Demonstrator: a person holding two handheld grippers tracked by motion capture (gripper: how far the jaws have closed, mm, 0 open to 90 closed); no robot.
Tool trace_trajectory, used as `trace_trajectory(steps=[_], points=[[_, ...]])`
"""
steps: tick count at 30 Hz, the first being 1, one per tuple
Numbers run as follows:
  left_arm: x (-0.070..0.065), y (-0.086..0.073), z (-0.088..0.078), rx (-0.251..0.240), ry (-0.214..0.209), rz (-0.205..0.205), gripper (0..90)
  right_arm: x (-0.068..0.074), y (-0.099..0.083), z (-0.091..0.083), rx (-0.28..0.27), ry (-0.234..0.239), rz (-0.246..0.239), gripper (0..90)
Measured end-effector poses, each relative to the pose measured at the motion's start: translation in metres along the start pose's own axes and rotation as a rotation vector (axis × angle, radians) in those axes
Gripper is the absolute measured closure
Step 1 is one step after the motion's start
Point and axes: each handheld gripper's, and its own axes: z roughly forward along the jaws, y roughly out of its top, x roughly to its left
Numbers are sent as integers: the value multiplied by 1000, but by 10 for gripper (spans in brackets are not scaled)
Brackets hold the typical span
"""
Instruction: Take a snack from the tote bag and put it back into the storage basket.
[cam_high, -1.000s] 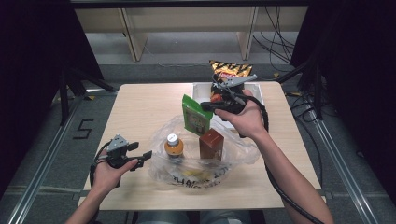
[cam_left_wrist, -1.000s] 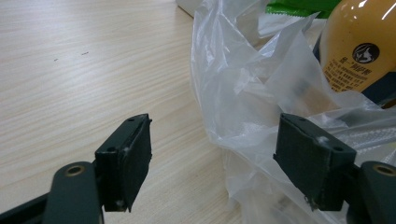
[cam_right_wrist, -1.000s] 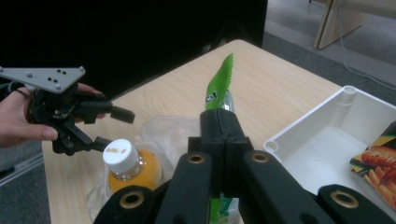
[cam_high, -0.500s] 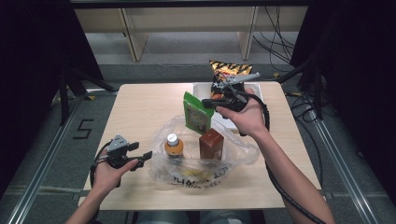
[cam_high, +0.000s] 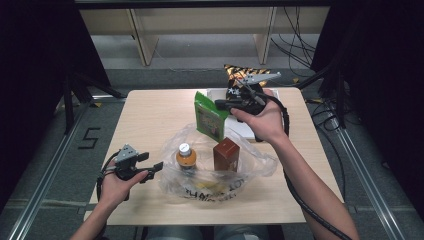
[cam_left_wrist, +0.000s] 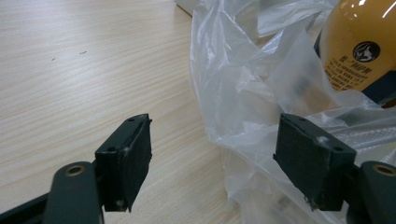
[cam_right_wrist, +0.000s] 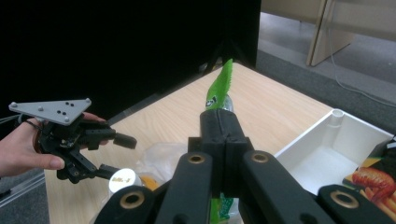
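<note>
My right gripper (cam_high: 223, 104) is shut on the top edge of a green snack packet (cam_high: 210, 119), which hangs above the far rim of a clear plastic bag (cam_high: 250, 165). In the right gripper view the packet (cam_right_wrist: 218, 88) sticks up past the shut gripper (cam_right_wrist: 219, 126). An orange-filled bottle (cam_high: 185, 156) and a brown box (cam_high: 226, 154) stand upright in the bag. My left gripper (cam_high: 154, 168) is open at the bag's left edge. In the left gripper view my left gripper (cam_left_wrist: 215, 158) has crumpled bag film (cam_left_wrist: 243, 93) by its right jaw, and the bottle (cam_left_wrist: 357, 46) lies beyond.
A white tray (cam_high: 242, 131) sits on the table (cam_high: 150, 115) behind the bag, with a dark chip bag (cam_high: 239, 75) at its far end. In the right gripper view the tray (cam_right_wrist: 327, 154) is at the right and the left gripper (cam_right_wrist: 116, 156) at the left.
My right gripper has shifted slightly up and away with the green packet in it. The left hand has stayed in place.
</note>
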Motion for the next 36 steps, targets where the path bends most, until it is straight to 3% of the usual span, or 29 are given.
trace_trajectory(steps=[2,3,4,7,10,12,19,21,22,23,24,32,36], points=[[0,0,0,0,0,0,265,1,3,-1,-1,4,3,900],[0,0,0,0,0,0,265,0,4,-1,-10,2,-18,900],[0,0,0,0,0,1,265,2,5,-3,-3,2,10,900],[0,0,0,-1,0,-7,265,0,7,-4,-22,-1,-18,900],[0,0,0,-3,0,-7,265,0,9,-8,-27,-3,6,900],[0,0,0,-3,0,-7,265,-2,11,-9,-42,-7,-13,900],[0,0,0,-5,0,-10,265,-3,16,-14,-53,-21,-7,900],[0,0,0,-6,-1,-9,265,-3,16,-16,-52,-30,16,900],[0,0,0,-6,-1,-10,265,-6,17,-15,-65,-39,-20,900],[0,0,0,-6,-1,-10,265,-5,18,-16,-60,-27,9,900],[0,0,0,-6,-1,-9,265,-7,18,-17,-66,-39,-12,900],[0,0,0,-7,0,-11,265,-8,23,-23,-81,-49,19,900],[0,0,0,-5,-1,-10,265,-10,25,-25,-100,-56,-10,900]])
